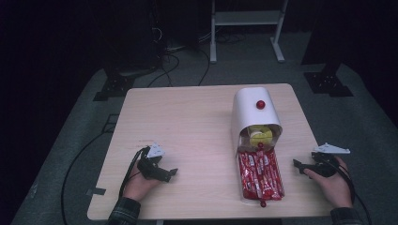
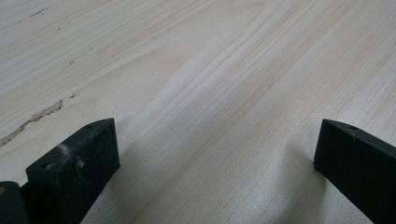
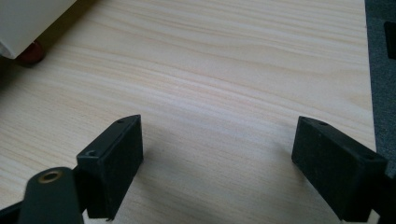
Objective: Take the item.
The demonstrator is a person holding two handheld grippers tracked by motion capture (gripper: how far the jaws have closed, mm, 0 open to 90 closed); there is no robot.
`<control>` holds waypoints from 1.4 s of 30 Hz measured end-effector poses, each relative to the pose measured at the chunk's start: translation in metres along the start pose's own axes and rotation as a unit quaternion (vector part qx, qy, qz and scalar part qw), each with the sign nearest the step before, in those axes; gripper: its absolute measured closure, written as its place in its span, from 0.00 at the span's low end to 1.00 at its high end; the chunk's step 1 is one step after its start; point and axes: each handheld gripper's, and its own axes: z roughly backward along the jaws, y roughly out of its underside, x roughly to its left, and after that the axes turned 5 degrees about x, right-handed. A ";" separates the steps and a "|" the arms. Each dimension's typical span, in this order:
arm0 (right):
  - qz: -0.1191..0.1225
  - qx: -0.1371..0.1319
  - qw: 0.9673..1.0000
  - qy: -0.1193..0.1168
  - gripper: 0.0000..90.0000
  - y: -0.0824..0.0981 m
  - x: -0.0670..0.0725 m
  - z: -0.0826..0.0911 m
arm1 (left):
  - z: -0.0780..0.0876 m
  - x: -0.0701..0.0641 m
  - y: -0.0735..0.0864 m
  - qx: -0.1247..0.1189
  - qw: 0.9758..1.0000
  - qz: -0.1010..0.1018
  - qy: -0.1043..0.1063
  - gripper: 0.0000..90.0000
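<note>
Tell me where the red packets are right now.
In the high view the red packets lie in the pulled-out drawer of the white box, right of the table's middle, between the left gripper and the right gripper, nearer the right.

Your desk is pale wood grain; the container white, its knob red; packets red; jaws black.

One light wooden table, one white round-topped box far right with one red knob, one white tray of red packets too packed to count, two yellow items in the box mouth, two handheld grippers, left and right.
</note>
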 end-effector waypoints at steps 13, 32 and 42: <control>-0.007 0.000 1.000 -0.001 0.22 0.001 -0.001 0.003 | -0.001 0.000 -0.001 -0.002 1.000 0.000 0.000 0.00; -0.014 -0.023 0.999 -0.018 0.25 -0.002 0.002 0.017 | -0.001 0.000 -0.001 -0.001 1.000 0.000 0.000 0.00; -0.012 -0.037 0.999 -0.023 0.26 -0.004 0.004 0.025 | -0.001 0.000 -0.001 -0.002 1.000 0.000 0.000 0.00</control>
